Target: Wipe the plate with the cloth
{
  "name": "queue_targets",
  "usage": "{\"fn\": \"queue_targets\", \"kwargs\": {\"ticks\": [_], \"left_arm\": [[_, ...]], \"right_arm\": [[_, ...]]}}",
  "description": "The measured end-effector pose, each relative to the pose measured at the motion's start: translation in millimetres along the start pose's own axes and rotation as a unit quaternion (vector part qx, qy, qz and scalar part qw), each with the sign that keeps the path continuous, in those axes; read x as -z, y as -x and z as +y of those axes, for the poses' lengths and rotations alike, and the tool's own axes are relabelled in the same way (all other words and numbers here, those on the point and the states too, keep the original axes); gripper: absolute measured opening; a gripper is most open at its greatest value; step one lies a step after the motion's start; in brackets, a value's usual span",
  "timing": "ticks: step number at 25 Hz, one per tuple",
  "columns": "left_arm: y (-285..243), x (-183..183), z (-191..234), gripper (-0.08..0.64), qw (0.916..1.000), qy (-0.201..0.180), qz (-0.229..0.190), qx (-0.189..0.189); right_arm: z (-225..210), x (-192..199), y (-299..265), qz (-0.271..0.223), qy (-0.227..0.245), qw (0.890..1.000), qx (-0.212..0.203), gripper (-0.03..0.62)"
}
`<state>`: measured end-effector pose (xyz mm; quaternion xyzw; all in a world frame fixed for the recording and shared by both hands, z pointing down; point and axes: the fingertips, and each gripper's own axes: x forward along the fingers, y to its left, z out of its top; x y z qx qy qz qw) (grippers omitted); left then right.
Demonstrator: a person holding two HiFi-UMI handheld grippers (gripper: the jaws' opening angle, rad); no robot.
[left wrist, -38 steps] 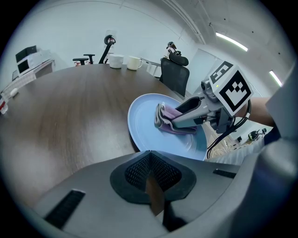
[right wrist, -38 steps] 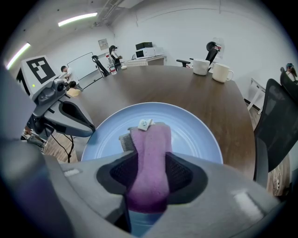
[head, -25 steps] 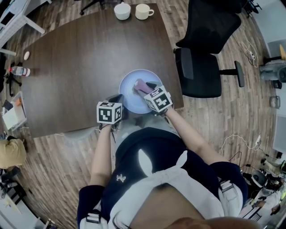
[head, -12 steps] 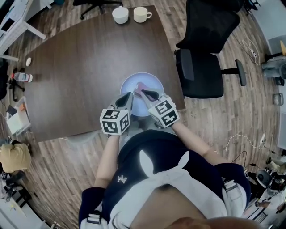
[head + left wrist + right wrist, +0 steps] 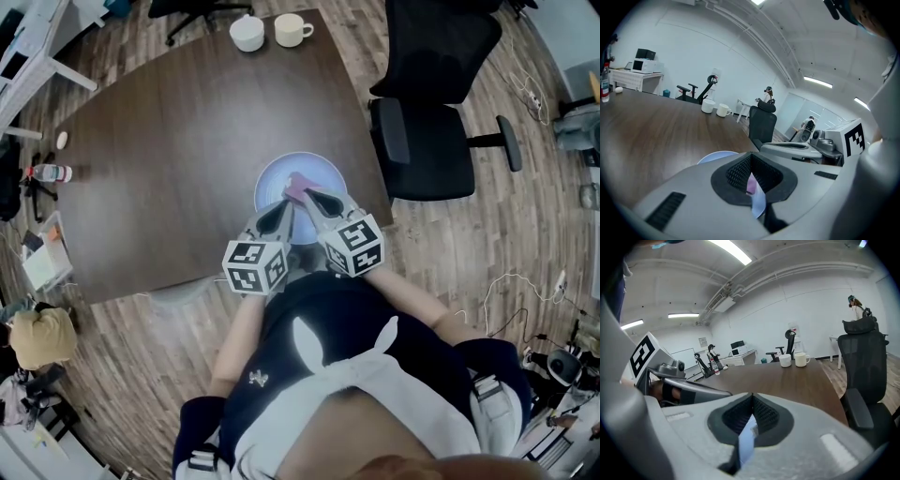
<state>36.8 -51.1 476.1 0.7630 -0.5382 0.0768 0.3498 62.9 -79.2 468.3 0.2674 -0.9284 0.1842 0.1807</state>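
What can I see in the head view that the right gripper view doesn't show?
Only the head view: the purple cloth at the right gripper's tip, over the blue plate, and that gripper's own marker cube. Only the right gripper view: the ceiling lights and white walls. Both: the brown table, the white cups and the black chair.

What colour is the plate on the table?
Light blue. The plate shows best in the head view.

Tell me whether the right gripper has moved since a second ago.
Yes. The right gripper has drawn back toward the person: its marker cube, earlier over the plate's rim, now overhangs the table's near edge.
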Motion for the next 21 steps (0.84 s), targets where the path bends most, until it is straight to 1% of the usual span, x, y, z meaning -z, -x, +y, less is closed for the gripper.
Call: {"fn": "queue_targets", "kwargs": {"ticks": [7,21], "left_arm": [[-2.2,4.7,-2.1,0.006,1.0,0.004,0.003,-0.005],[1.4,11.3,8.0,0.006,0.9998,0.016,0.004,-0.014]], "right_arm": [[-3.6,5.7,3.3,0.008,0.005,1.0,0.001,-0.002],[-5.2,12.2,-0.9,0.015,0.006,1.0,0.012,-0.002]]}}
